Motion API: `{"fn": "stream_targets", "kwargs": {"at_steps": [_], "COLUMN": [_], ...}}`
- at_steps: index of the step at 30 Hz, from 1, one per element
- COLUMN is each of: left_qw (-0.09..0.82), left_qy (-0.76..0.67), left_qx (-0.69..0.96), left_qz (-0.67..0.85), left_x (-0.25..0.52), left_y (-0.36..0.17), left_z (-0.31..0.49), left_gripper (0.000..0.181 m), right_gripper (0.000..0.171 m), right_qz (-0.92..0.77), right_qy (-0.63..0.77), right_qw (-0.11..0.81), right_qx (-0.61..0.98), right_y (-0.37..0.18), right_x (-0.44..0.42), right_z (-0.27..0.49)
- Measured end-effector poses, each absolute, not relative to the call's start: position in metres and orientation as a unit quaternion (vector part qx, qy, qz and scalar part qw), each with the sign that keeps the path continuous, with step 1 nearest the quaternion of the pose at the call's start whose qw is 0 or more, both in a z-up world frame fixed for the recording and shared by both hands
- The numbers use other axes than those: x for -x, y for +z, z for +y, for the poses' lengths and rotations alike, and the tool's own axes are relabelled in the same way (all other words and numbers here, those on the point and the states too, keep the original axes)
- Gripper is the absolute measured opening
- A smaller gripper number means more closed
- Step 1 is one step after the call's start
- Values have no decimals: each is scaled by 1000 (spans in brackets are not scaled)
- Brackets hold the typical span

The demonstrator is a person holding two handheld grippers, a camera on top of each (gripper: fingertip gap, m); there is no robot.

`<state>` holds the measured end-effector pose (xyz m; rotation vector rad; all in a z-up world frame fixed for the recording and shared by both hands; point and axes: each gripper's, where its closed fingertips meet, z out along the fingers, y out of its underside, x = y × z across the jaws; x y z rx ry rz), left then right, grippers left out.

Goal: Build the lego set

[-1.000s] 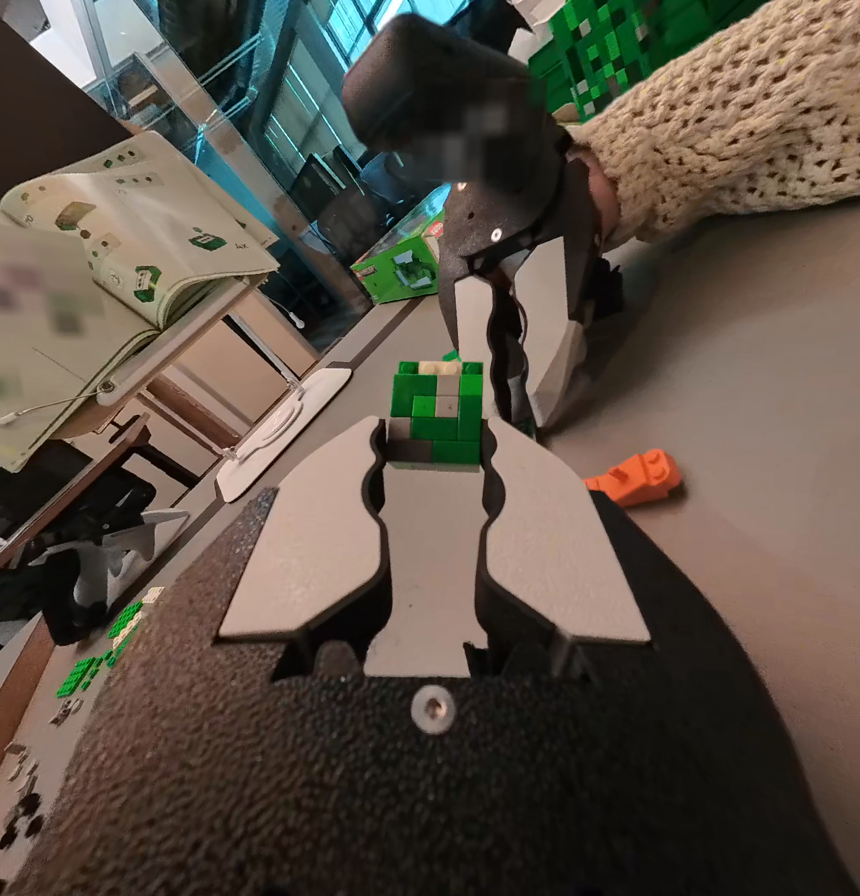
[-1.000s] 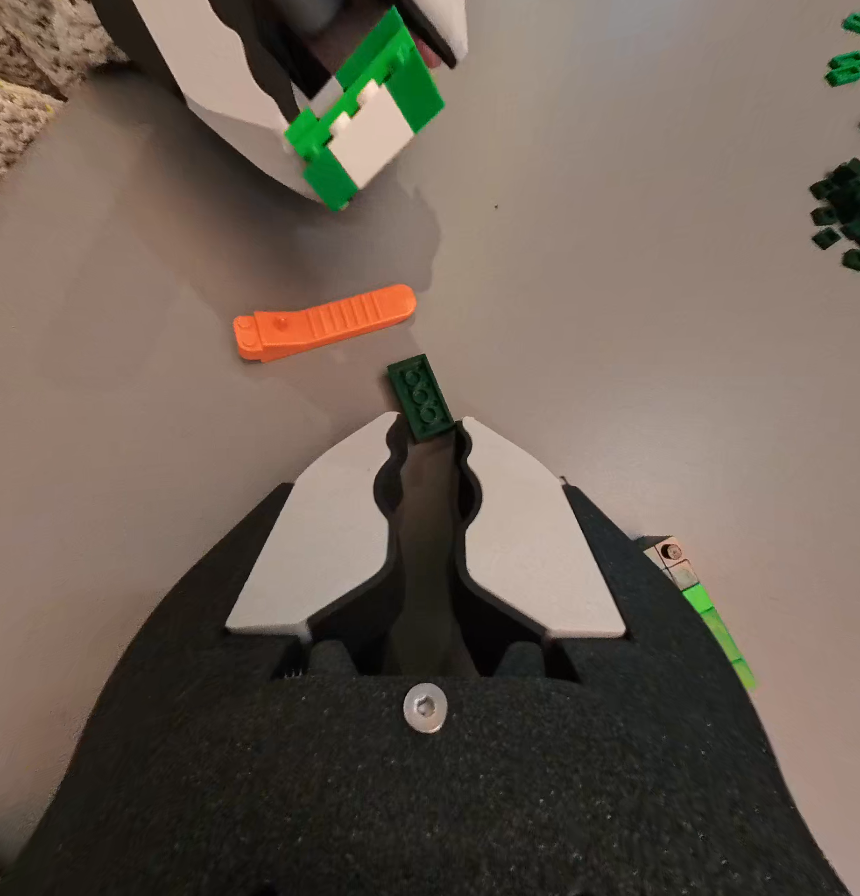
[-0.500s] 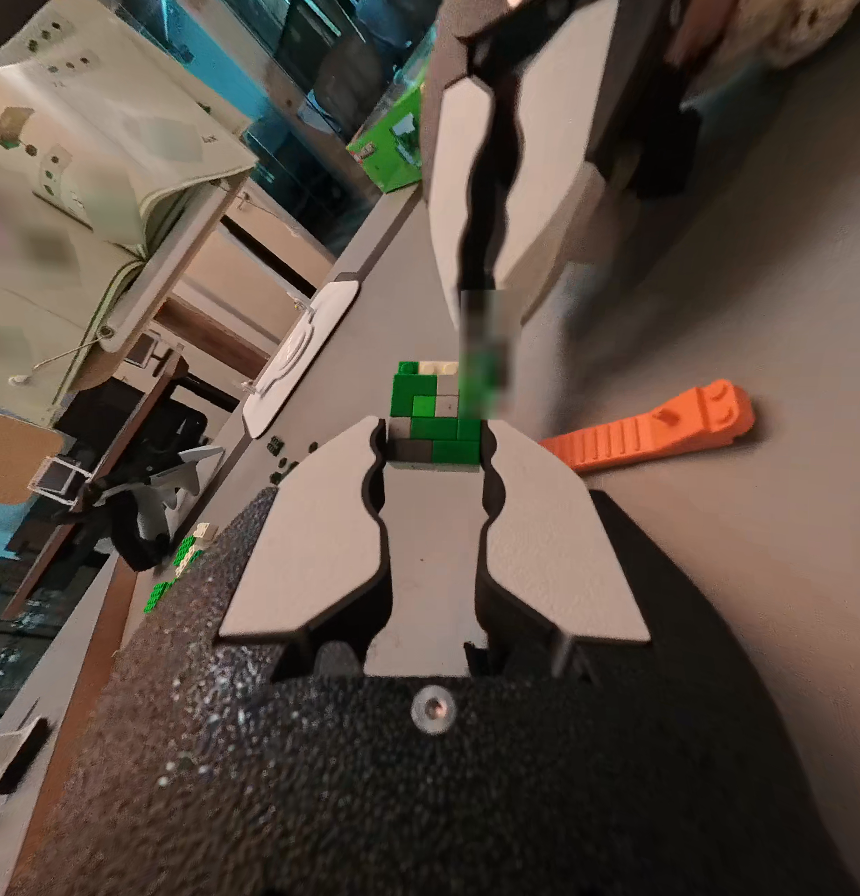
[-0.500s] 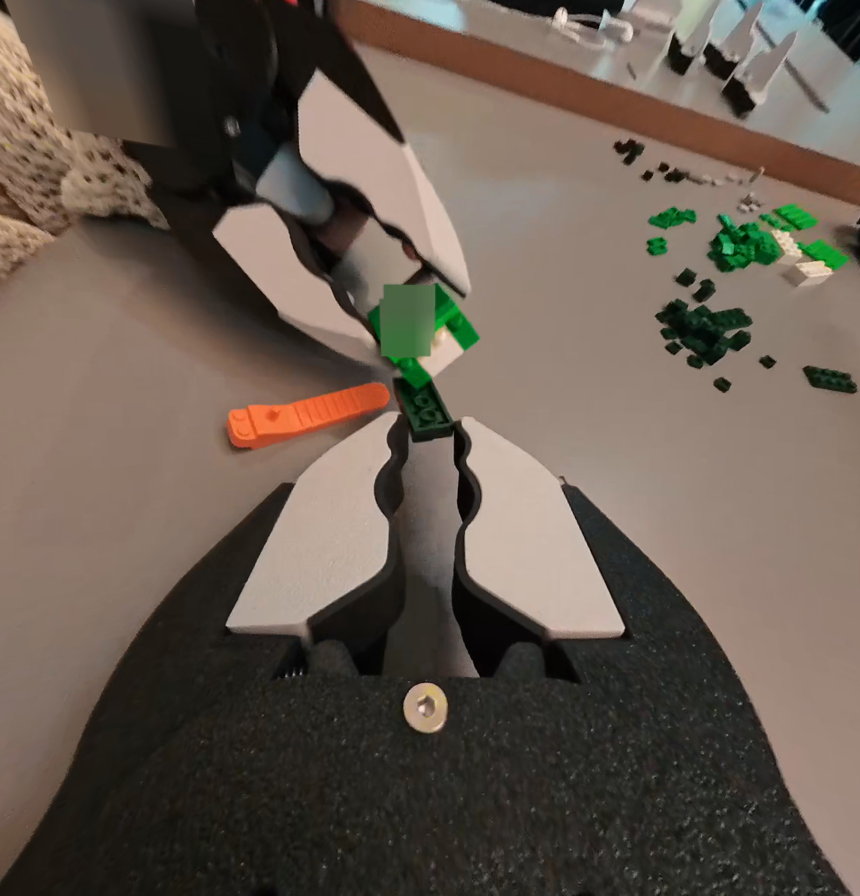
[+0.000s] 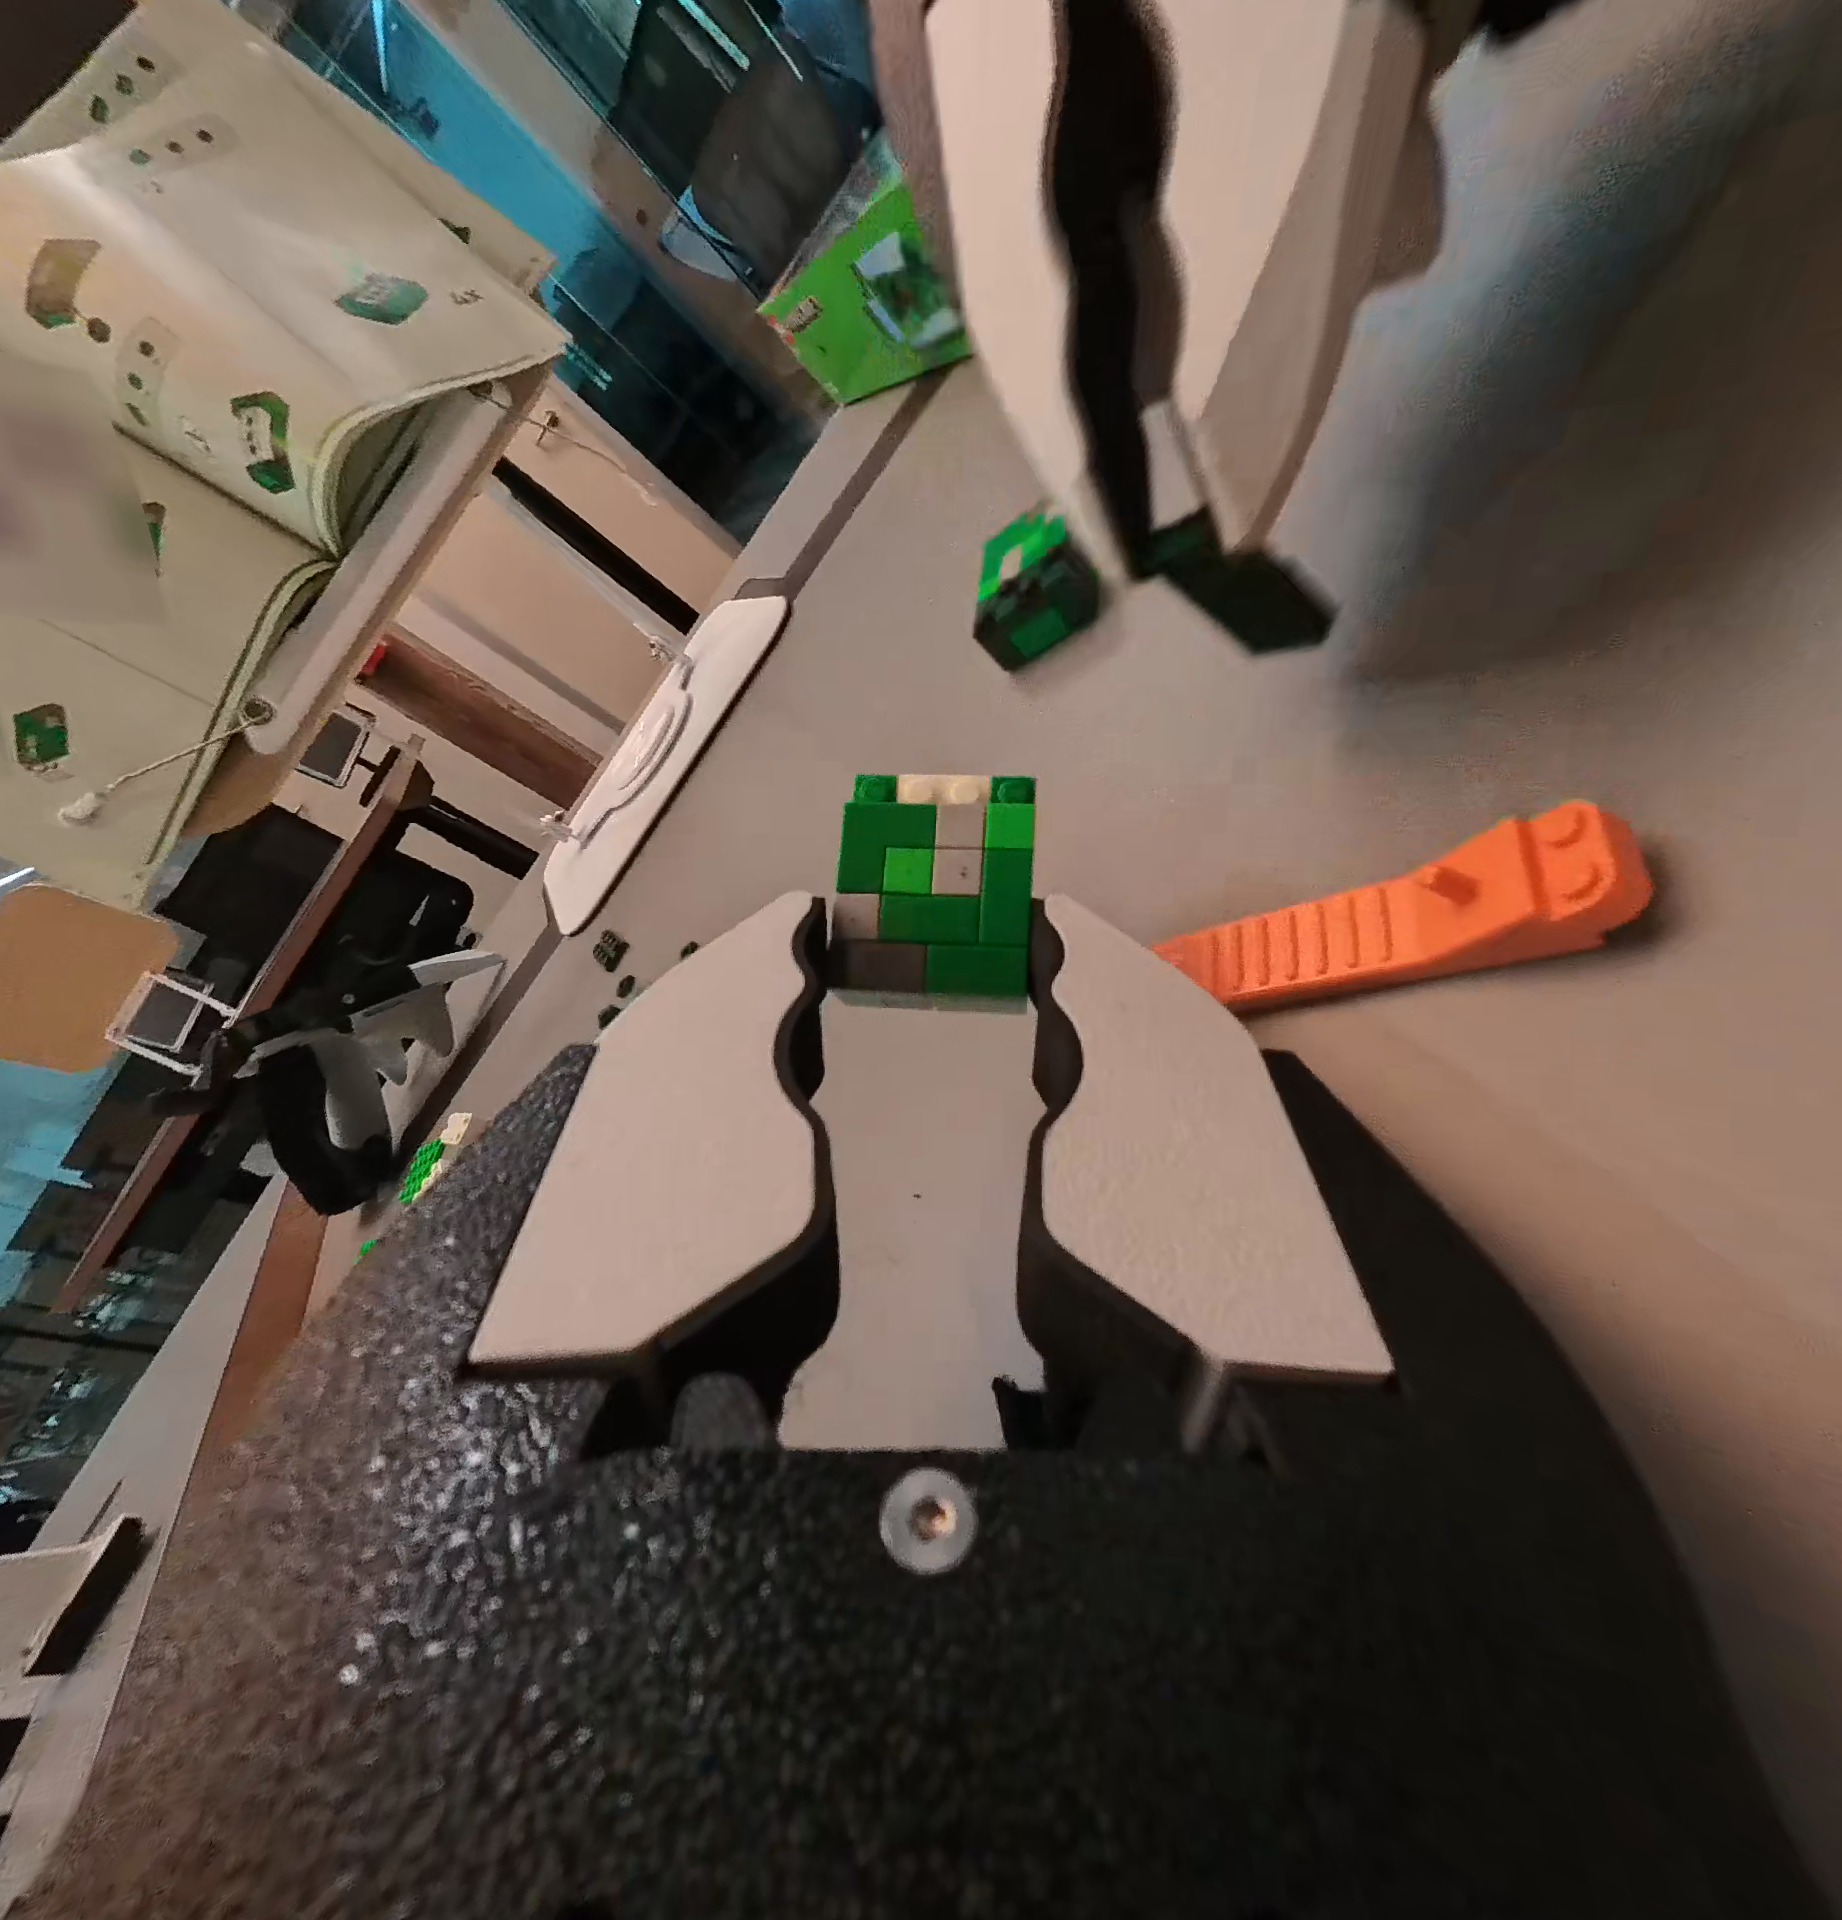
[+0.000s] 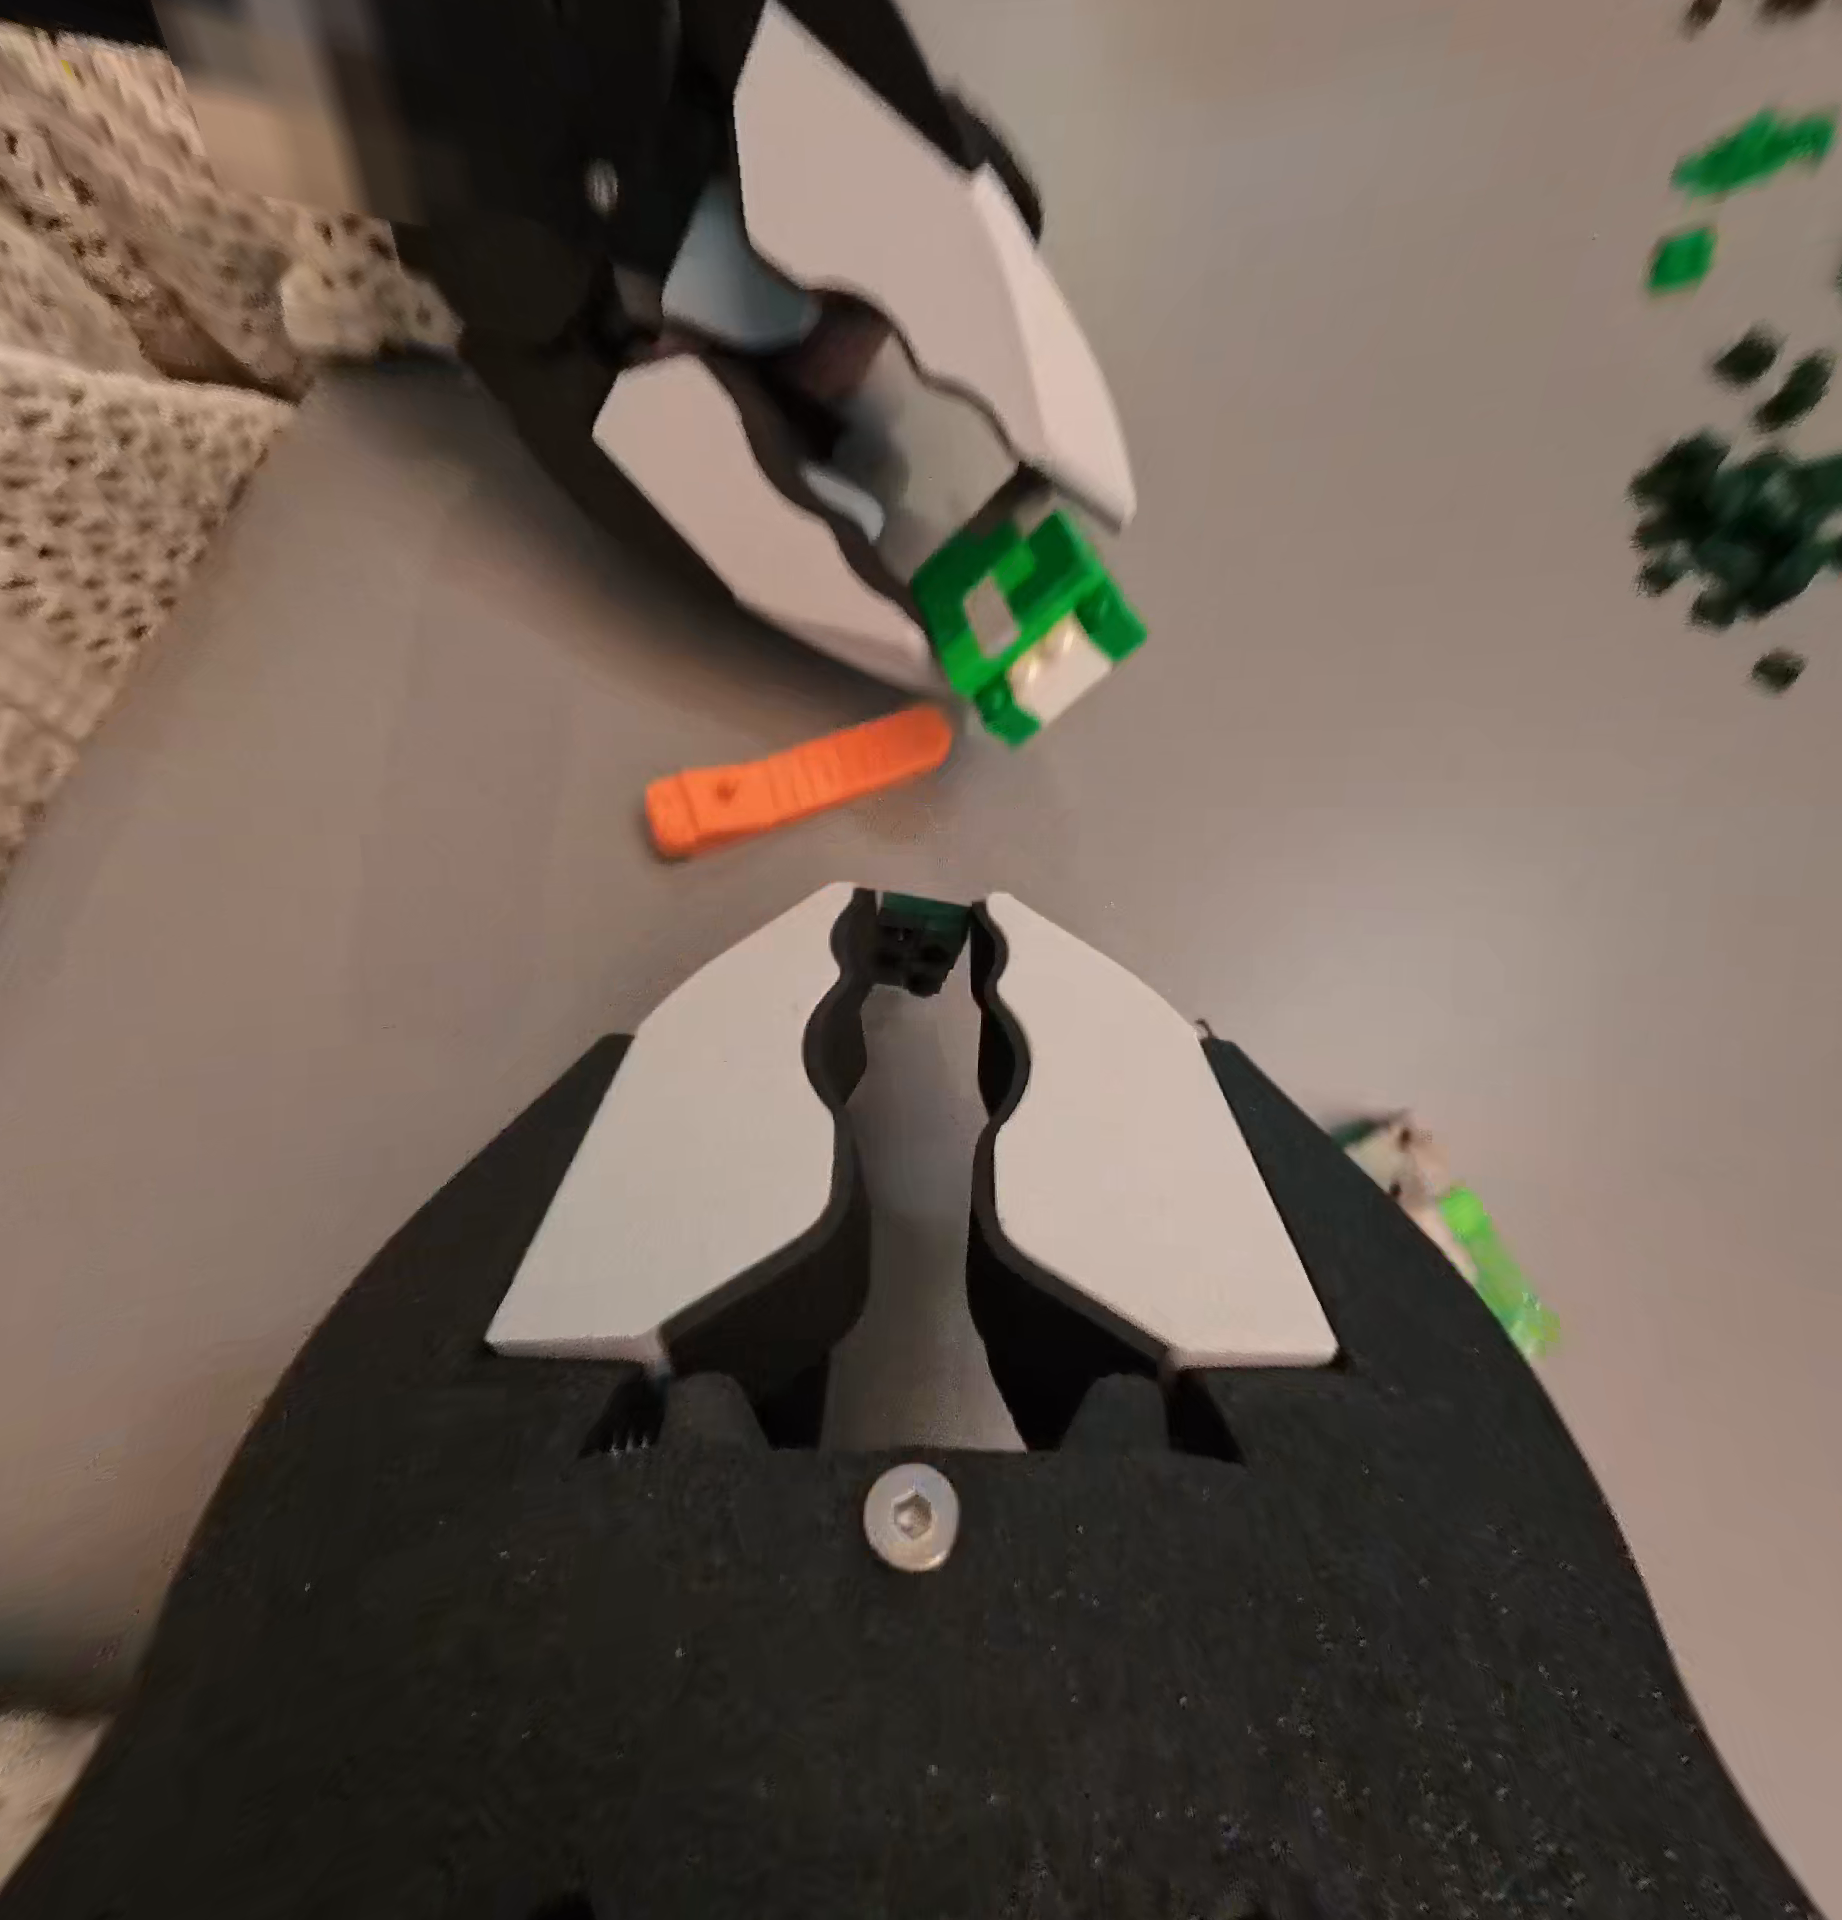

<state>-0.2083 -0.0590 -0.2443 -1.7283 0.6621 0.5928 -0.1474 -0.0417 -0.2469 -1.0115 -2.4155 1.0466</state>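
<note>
My left gripper (image 5: 932, 940) is shut on a small green, grey and white brick assembly (image 5: 938, 883) and holds it above the grey table. It also shows in the right wrist view (image 6: 1021, 623), held by the left gripper (image 6: 1000, 582). My right gripper (image 6: 912, 914) is shut on a dark green plate (image 6: 917, 935), underside towards the camera. In the left wrist view the right gripper (image 5: 1197, 540) hangs at the top with the dark plate (image 5: 1249, 597) sticking out below its tips.
An orange brick separator (image 5: 1416, 925) (image 6: 803, 779) lies on the table (image 6: 1416, 831). A second green block (image 5: 1031, 603) stands behind it. Loose dark and light green pieces (image 6: 1748, 520) lie at the right. An open instruction booklet (image 5: 169, 364) stands on a stand at the left. The grippers' ends are close to 7 cm from one another.
My right gripper has lifted the dark green plate off the table and turned it over. The left gripper with the assembly has shifted; the two grippers now stand farther apart.
</note>
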Motion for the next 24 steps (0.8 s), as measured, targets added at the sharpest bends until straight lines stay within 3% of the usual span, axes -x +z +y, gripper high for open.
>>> {"fn": "stream_targets", "kwargs": {"at_steps": [7, 10, 24], "left_qw": [567, 567, 582], "left_qy": [250, 250, 231], "left_qx": [730, 729, 720], "left_qz": [288, 293, 300], "left_x": [206, 205, 198], "left_y": [-244, -245, -241], "left_z": [-59, -59, -61], "left_gripper": [38, 38, 37], "right_gripper": [16, 16, 42], "right_qz": [-872, -879, -791], "right_qy": [168, 129, 348], "right_qw": [28, 21, 127], "right_qx": [459, 458, 486], "right_y": [-268, -286, -276], "right_x": [92, 100, 96], "right_z": [-22, -26, -20]}}
